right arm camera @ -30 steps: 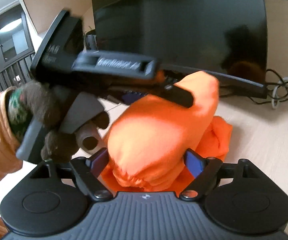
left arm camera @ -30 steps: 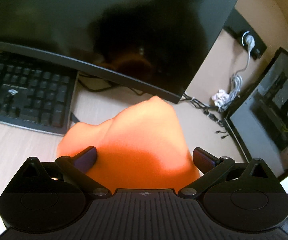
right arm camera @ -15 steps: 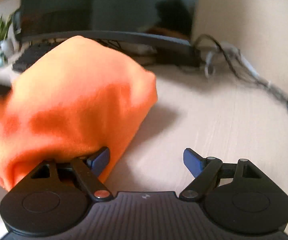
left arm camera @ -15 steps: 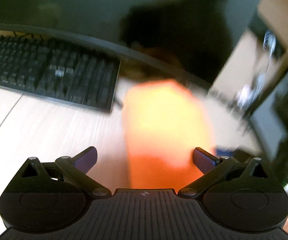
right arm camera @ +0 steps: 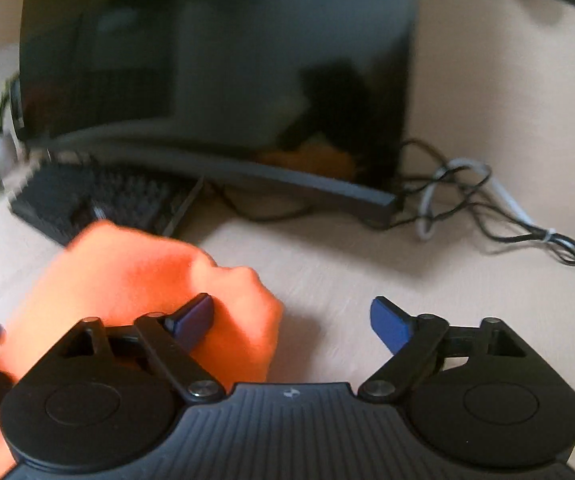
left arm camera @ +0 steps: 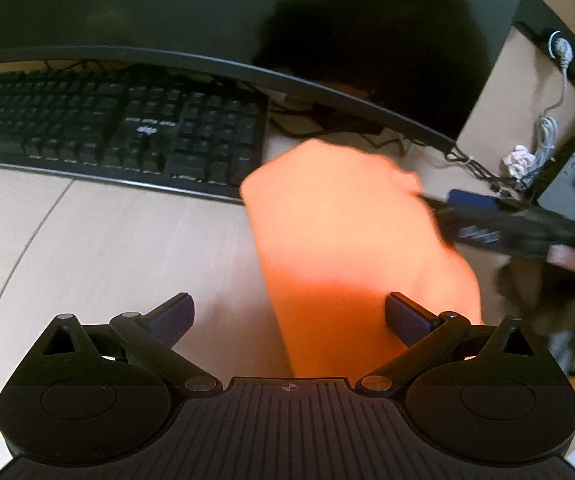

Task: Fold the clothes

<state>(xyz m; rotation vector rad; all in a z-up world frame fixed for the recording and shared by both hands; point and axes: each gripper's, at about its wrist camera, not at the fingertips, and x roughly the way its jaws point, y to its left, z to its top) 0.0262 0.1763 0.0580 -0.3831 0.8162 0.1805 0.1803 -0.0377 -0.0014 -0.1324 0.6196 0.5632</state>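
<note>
In the left wrist view the left gripper (left arm camera: 289,312) stands wide, its pads not pressing. Between them the orange garment (left arm camera: 347,232) lies as a smooth folded bundle, its long axis running from the lower centre up toward the keyboard (left arm camera: 115,132) and the monitor (left arm camera: 227,12). The right gripper (left arm camera: 475,216) comes in at the right edge.

In the right wrist view the right gripper (right arm camera: 291,318) is opening. The garment (right arm camera: 127,280) sits lower left on the desk (right arm camera: 367,276), against the left pad; cables (right arm camera: 467,196) lie upper right.
</note>
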